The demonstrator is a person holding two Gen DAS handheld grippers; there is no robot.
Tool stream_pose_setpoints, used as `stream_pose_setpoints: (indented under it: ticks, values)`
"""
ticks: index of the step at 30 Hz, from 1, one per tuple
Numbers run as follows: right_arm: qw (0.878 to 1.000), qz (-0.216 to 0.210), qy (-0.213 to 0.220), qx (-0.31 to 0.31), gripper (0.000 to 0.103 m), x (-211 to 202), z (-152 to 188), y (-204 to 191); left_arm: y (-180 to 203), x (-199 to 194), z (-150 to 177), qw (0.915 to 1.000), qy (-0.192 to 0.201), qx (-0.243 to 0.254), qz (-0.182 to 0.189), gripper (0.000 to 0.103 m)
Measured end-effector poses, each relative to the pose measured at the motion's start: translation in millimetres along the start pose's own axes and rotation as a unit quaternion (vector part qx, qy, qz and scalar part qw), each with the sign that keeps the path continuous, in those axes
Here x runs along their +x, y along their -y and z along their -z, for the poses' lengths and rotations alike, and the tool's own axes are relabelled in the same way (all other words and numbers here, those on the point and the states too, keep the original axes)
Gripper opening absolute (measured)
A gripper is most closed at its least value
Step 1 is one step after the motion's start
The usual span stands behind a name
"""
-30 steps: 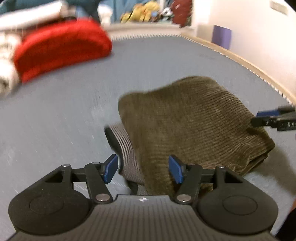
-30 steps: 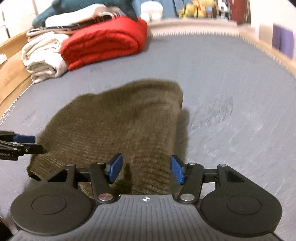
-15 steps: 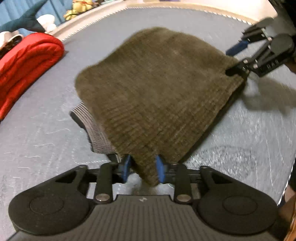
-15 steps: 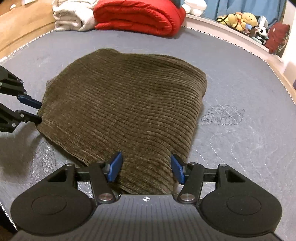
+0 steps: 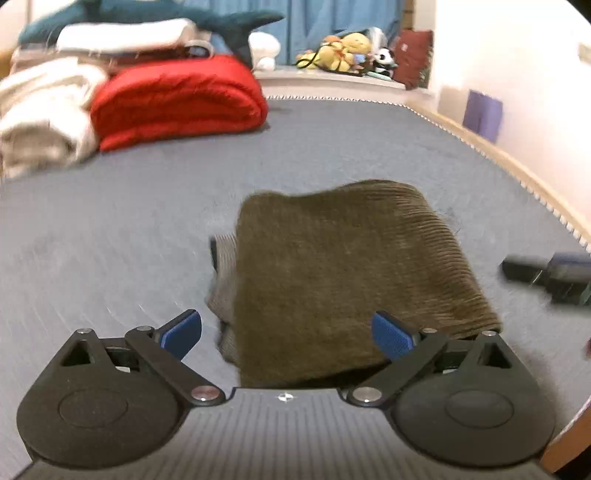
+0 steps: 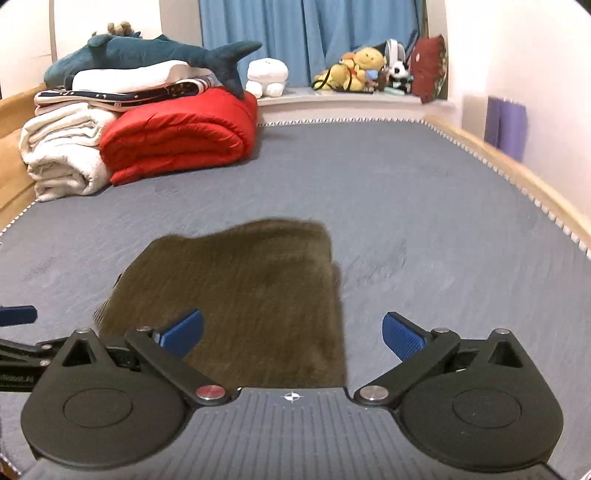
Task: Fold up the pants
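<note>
Folded olive pants [image 5: 343, 280] lay mid-frame on the grey bed [image 5: 110, 240]; both grippers' jaws were opening wide, gripping nothing.

Olive-brown corduroy pants [image 5: 343, 273] folded into a compact rectangle, lying flat at centre frame, ribs running across, grey striped lining peeking out at its left edge

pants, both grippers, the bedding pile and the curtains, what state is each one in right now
pants: folded into a compact stack, lying on the mattress, held by neither gripper
left gripper: jaws opening, pads clear of the cloth
right gripper: jaws opening, pads clear of the cloth
red quilt: rolled up
white blanket: folded, beside the quilt
blue curtains: drawn shut
</note>
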State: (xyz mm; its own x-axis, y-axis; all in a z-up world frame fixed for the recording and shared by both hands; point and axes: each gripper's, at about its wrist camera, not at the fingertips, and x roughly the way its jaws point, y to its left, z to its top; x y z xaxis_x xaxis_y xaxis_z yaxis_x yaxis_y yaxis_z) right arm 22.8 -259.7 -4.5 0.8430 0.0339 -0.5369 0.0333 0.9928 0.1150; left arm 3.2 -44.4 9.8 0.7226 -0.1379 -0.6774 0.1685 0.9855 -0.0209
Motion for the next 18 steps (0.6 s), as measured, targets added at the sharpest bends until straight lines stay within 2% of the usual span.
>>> stream_pose_setpoints:
  ticks: [2, 4, 6, 7, 12, 18]
  values:
    - [1.000, 0.004, -0.005, -0.003, 0.102, 7.3, 18.4, -1.7, 6.4, 3.7, 9.4, 0.9998, -0.016, -0.015, -0.004, 0.101]
    - [0.998, 0.035, -0.045, 0.002, 0.102, 23.7, 29.9, -3.9, 9.4, 12.6, 11.1, 0.9992, -0.033, -0.016, -0.017, 0.103]
    - [0.997, 0.031, -0.068, 0.012, 0.102, 31.3, 33.4, -5.1, 10.9, 20.4, 13.9, 0.9987, -0.039, -0.007, -0.032, 0.103]
    - [0.997, 0.021, -0.068, 0.009, 0.102, 33.1, 35.2, -5.1, 10.3, 23.6, 16.1, 0.9985, -0.040, -0.003, -0.037, 0.103]
    - [0.997, 0.028, -0.067, -0.003, 0.102, 39.6, 34.1, -12.1, 4.9, 37.8, 16.1, 0.9974, -0.060, -0.017, -0.035, 0.103]
    - [0.998, 0.017, -0.064, -0.005, 0.102, 37.8, 29.5, -16.6, 10.4, 38.3, 15.8, 0.9979, -0.053, -0.009, -0.035, 0.103]
